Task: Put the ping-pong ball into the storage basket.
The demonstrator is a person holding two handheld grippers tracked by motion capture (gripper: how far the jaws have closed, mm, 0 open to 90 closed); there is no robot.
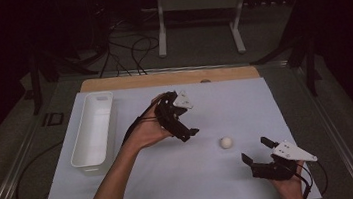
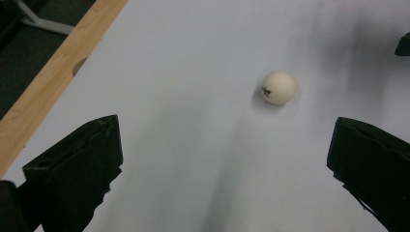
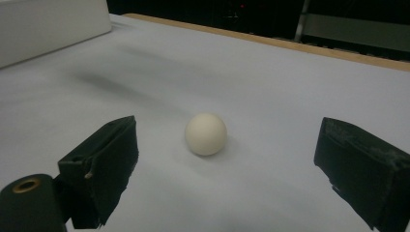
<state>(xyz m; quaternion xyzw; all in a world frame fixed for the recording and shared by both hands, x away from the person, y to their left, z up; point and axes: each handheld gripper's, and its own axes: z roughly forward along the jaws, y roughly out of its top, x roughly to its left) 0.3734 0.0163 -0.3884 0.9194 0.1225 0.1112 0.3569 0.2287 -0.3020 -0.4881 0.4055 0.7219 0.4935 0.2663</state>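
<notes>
Two claws face one small white ball (image 1: pixel 226 142), and the step in hand, as I judge it, is closing on that ball to lift it. Furthest left of both claws stands a long white bin (image 1: pixel 93 129), well apart from the ball and seemingly empty, a likely place to drop it. Next comes the left gripper (image 1: pixel 184 129), held above the pale sheet (image 1: pixel 244 96) with its jaws spread wide and nothing between them; in the left gripper view the ball (image 2: pixel 279 87) lies ahead of the jaws and nearer the right-hand one, so this claw is poorly lined up. Rightmost is the right gripper (image 1: pixel 257 150), low to the sheet, jaws also spread and empty. In the right gripper view the ball (image 3: pixel 206 134) sits ahead of the jaws, a little toward the left one, not yet between the pads.

To do this well, I would let the right gripper take it: slide forward, staying low, until the ball is level with the pads, and shift slightly toward the left jaw's side so the ball is centred. Close slowly and evenly, since a light round ball will roll off if one pad touches first. Keep the left gripper clear of the path.
</notes>
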